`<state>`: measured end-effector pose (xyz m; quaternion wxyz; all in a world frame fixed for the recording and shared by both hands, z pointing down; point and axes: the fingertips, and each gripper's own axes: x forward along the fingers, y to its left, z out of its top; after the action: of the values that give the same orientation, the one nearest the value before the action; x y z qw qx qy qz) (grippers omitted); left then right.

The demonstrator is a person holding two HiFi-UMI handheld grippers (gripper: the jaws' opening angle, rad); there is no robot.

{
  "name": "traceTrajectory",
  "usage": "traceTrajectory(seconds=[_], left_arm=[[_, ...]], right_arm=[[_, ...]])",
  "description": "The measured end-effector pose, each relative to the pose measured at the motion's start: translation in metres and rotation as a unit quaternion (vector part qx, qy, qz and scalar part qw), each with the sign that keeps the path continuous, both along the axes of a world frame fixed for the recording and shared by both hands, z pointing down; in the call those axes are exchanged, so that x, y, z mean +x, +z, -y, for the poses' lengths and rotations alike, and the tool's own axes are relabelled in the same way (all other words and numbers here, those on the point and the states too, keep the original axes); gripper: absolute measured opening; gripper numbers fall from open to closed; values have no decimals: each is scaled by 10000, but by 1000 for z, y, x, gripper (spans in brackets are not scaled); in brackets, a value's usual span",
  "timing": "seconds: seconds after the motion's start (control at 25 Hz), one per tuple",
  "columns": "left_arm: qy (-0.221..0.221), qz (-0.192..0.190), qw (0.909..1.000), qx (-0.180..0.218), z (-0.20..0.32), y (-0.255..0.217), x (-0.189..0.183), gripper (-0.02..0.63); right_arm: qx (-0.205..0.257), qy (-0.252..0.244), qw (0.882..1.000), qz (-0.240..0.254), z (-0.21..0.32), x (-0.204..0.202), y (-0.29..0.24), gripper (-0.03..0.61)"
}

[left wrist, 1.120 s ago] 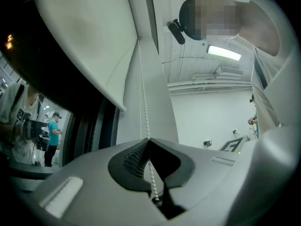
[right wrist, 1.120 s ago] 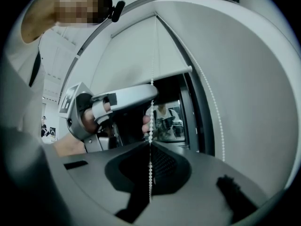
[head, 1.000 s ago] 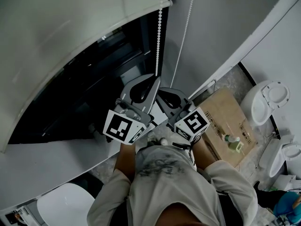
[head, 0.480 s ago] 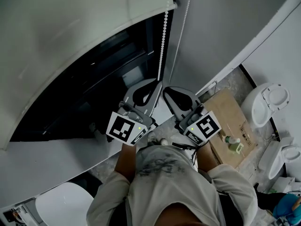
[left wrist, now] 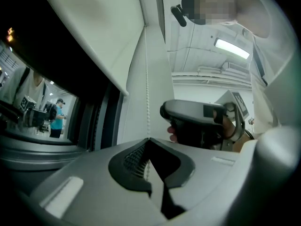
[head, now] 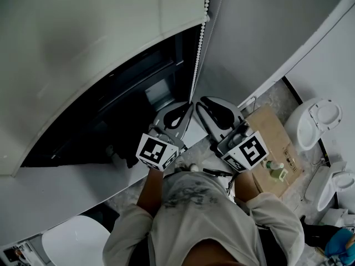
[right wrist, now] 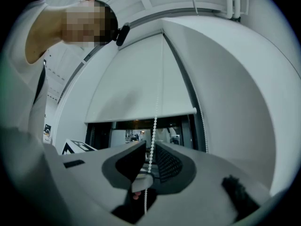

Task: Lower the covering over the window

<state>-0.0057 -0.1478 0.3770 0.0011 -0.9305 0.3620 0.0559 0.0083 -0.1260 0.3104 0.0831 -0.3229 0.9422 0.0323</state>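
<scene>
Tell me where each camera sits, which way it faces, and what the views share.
Head view: on the head, steeply down at roller blind, window, left gripper, right gripper; forearm, shirt show.
Left gripper view: on that gripper, along jaws shut on the bead chain; right gripper and shirt show.
Right gripper view: upward along jaws that have just been opening, chain between them; shirt at left.
Shared: blind and chain.

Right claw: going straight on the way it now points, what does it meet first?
The bead chain: it hangs between the jaws of the right claw, which have just been opening and do not press it. Past it, probably the dark window under the blind; depth is unclear.
</scene>
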Motion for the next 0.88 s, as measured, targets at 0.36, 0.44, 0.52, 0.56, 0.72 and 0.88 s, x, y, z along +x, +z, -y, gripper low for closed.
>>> traceTrajectory(seconds=[0.36,0.44,0.52,0.56,0.72,0.88], left_arm=[[85,127,9991,-401,-6,40,7,6],[109,141,9985,-509,-8,51,9,6],[136,159,9979,-607,-10,60,11,6],[150,164,9976,-650,-11,65,12,8],[184,145,9967,-778,-14,78,13,8],[178,128,9967,-780,-13,78,14,8]], right_arm=[[202,-36,9998,18,10,-6,-16,114],[262,-35,9996,0,14,-7,-20,117],[310,-29,9995,-37,17,-9,-22,118],[328,-24,9994,-58,18,-11,-22,118],[343,-11,9994,-70,21,-14,-22,117],[386,111,9991,-141,23,-14,-22,37]])
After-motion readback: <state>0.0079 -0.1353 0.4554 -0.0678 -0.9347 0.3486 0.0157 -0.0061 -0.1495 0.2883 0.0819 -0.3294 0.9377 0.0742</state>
